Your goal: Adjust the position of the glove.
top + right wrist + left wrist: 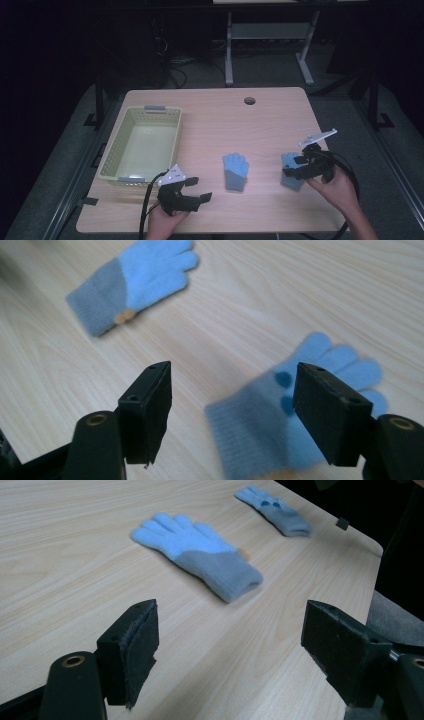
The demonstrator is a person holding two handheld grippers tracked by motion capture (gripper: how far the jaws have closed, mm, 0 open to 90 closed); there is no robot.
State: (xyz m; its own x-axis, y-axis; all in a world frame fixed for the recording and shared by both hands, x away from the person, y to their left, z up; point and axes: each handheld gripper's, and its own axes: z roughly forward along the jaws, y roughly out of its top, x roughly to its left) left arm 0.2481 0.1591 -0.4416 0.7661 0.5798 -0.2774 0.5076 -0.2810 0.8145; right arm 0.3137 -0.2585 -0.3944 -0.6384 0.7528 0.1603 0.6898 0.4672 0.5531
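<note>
Blue glove (291, 171) flat on table (260, 120), cuff toward person, directly under right gripper (295, 167); jaws wide, empty. Left gripper (200, 190) wide, farther.

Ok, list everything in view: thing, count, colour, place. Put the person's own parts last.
table: one, light wood grain, centre of the high view, with a round hole near its far edge
basket: one, pale yellow-green with grey handles, on the table's left part
middle glove: one, light blue with a grey cuff, flat on the table, fingers pointing away from the person
right glove: one, light blue with a grey cuff, flat on the table's right part, under the right gripper
desk frame: one, white, on the floor beyond the table
left gripper: one, black, near edge, jaws open, nothing between them
right gripper: one, black, jaws open over the right glove
hands: two, one behind each gripper
</note>
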